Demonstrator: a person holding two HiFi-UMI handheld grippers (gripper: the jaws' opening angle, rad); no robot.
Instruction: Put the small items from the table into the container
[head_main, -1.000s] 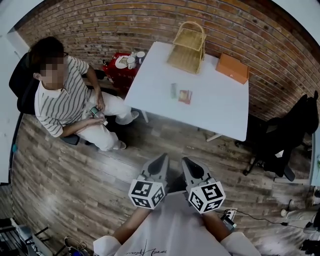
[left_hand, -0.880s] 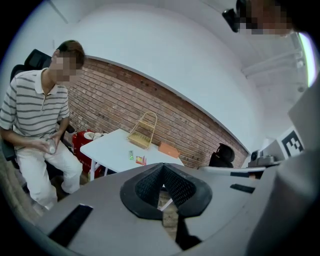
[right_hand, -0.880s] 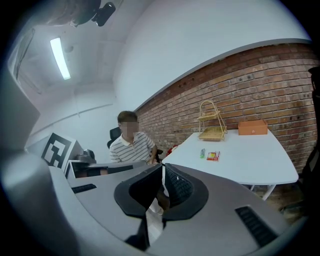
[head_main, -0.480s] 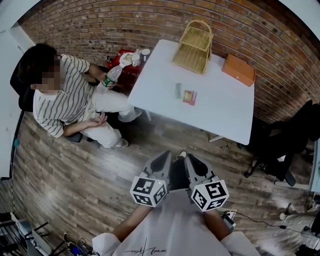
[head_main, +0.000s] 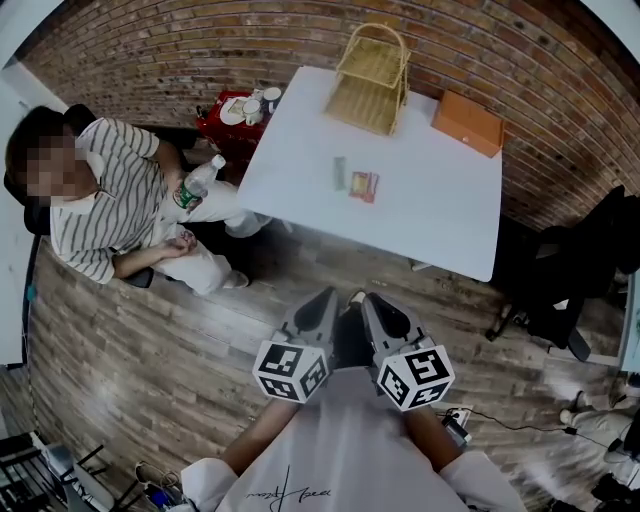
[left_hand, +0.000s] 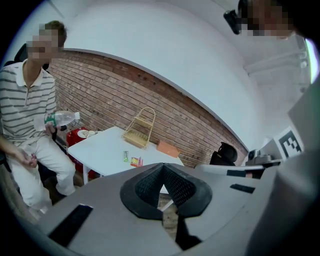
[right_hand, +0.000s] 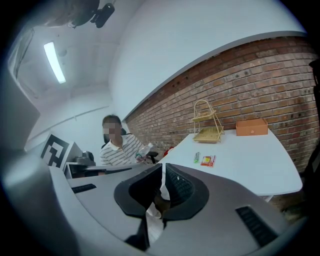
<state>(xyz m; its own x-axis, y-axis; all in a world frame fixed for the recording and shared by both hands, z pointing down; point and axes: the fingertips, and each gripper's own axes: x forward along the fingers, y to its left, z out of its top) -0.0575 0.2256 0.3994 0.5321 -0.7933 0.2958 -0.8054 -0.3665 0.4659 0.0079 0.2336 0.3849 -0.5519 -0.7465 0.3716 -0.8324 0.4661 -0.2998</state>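
The left gripper (head_main: 325, 297) and right gripper (head_main: 368, 299) hang empty, jaws together, well short of the white table (head_main: 430, 225); opened late, they could skid the green item (head_main: 340, 172) and what may be a flat red packet (head_main: 364, 186) at mid-tabletop away from the far-edge wicker basket (head_main: 368, 82).

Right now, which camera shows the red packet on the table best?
The head view: it looks down on the red packet, lying flat beside a green item on the white table. The right gripper view shows it small and side-on; the left gripper view, smaller still.
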